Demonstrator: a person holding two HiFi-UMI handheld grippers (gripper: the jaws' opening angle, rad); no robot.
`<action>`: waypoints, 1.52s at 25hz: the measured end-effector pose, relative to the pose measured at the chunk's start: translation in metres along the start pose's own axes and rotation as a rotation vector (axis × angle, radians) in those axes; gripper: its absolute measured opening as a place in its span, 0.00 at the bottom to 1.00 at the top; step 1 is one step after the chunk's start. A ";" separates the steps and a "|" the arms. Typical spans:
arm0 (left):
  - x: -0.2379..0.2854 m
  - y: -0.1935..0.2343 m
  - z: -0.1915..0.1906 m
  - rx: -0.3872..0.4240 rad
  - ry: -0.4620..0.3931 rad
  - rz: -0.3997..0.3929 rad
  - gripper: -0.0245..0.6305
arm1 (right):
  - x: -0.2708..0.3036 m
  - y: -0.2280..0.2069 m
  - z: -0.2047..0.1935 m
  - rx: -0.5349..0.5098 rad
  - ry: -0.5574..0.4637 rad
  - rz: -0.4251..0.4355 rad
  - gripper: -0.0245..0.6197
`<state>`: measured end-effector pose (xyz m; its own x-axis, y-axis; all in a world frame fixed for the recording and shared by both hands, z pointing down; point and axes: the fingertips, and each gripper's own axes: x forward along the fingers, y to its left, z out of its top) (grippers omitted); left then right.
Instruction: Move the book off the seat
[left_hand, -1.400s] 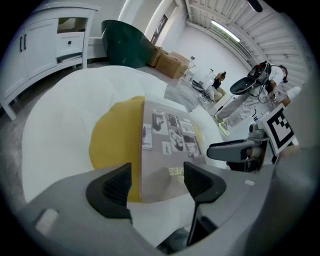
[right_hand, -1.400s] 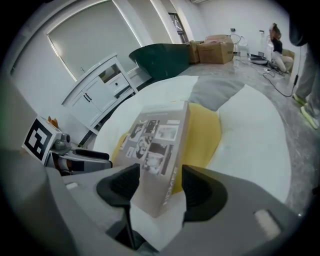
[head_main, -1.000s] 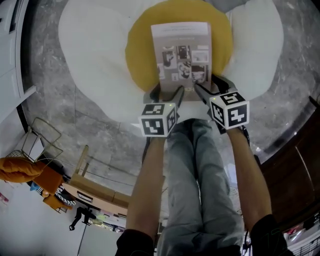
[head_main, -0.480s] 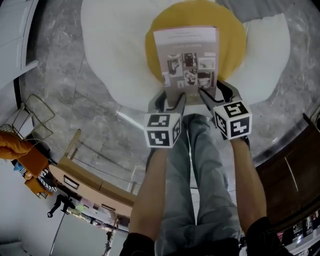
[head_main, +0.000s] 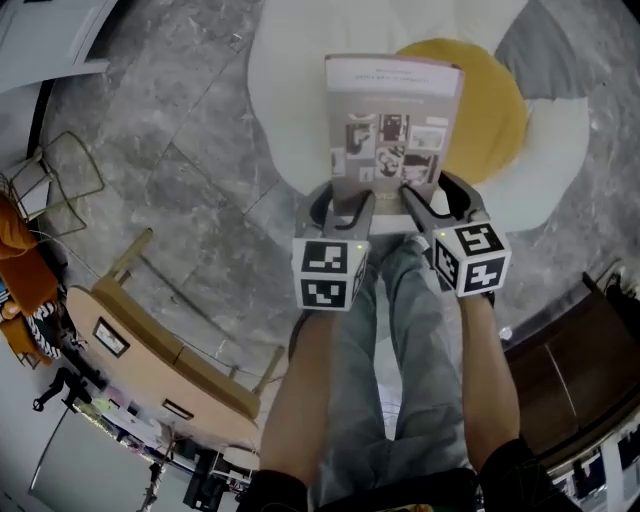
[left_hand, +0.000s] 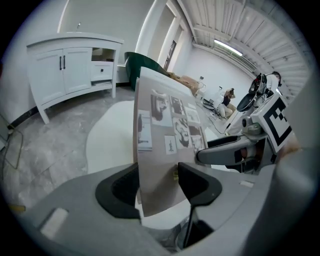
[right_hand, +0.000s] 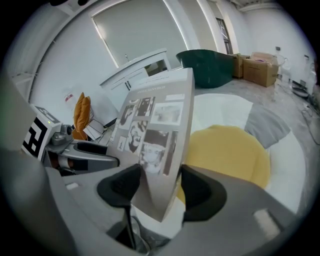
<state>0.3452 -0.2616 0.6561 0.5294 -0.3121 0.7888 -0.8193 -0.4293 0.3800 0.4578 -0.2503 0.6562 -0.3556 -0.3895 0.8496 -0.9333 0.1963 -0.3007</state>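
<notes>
The book (head_main: 392, 120), grey cover with small black-and-white pictures, is lifted and tilted above the seat. The seat is a white egg-shaped cushion (head_main: 290, 100) with a yellow centre (head_main: 490, 110). The book hangs over its left white part. My left gripper (head_main: 345, 205) and right gripper (head_main: 435, 200) grip the book's near edge side by side. Both have just been closing, with the book between their jaws. In the left gripper view the book (left_hand: 165, 145) stands between the pads of my left gripper (left_hand: 160, 185). In the right gripper view the book (right_hand: 155, 135) is pinched by my right gripper (right_hand: 157, 187).
A wooden chair (head_main: 150, 350) stands at the lower left on the grey marble floor, a wire basket (head_main: 65, 170) beyond it. A dark wooden cabinet (head_main: 580, 350) is at the right. A white sideboard (left_hand: 75, 65) and a green tub (right_hand: 210, 65) stand further off.
Both grippers have carried the book leftwards, from over the yellow centre to the seat's white left part. The seat now lies further right in the head view.
</notes>
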 end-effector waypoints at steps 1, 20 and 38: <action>-0.018 0.013 -0.004 -0.013 -0.012 0.015 0.41 | 0.001 0.021 0.003 -0.019 0.000 0.015 0.44; -0.283 0.231 -0.126 -0.505 -0.327 0.439 0.41 | 0.072 0.385 0.034 -0.619 0.118 0.390 0.44; -0.504 0.288 -0.318 -0.973 -0.489 0.869 0.41 | 0.056 0.681 -0.080 -1.133 0.283 0.786 0.44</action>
<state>-0.2276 0.0413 0.5219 -0.3656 -0.5197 0.7722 -0.6370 0.7446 0.1995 -0.1934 -0.0661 0.5338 -0.6100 0.3243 0.7230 0.0961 0.9360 -0.3387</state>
